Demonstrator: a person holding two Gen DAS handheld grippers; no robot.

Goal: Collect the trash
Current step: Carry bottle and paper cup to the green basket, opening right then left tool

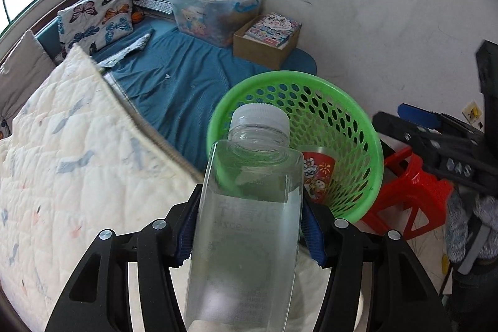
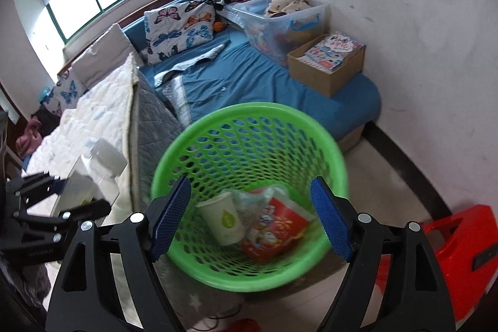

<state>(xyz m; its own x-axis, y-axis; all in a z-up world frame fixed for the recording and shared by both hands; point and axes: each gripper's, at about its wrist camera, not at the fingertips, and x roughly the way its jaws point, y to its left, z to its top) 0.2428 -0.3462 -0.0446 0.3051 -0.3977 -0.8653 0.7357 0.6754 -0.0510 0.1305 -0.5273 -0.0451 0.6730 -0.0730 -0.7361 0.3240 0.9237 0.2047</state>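
My left gripper (image 1: 249, 226) is shut on a clear plastic bottle (image 1: 249, 223) with a white cap, held just in front of the green mesh basket (image 1: 370, 126). The right gripper's view looks down into that basket (image 2: 249, 114), which holds a white paper cup (image 2: 225, 218), a red printed cup (image 2: 274, 231) and a crumpled plastic wrapper (image 2: 249, 201). My right gripper (image 2: 250, 220) is open and empty above the basket's near rim. The left gripper (image 2: 59, 201) with the bottle (image 2: 96, 167) shows at the left of the right wrist view.
A bed with a white quilt (image 1: 77, 161) and blue sheet (image 1: 186, 77) lies left of the basket. A clear storage bin (image 1: 218, 11) and a cardboard box of books (image 1: 267, 39) sit on it by the wall. A red plastic stool (image 2: 460, 254) stands right of the basket.
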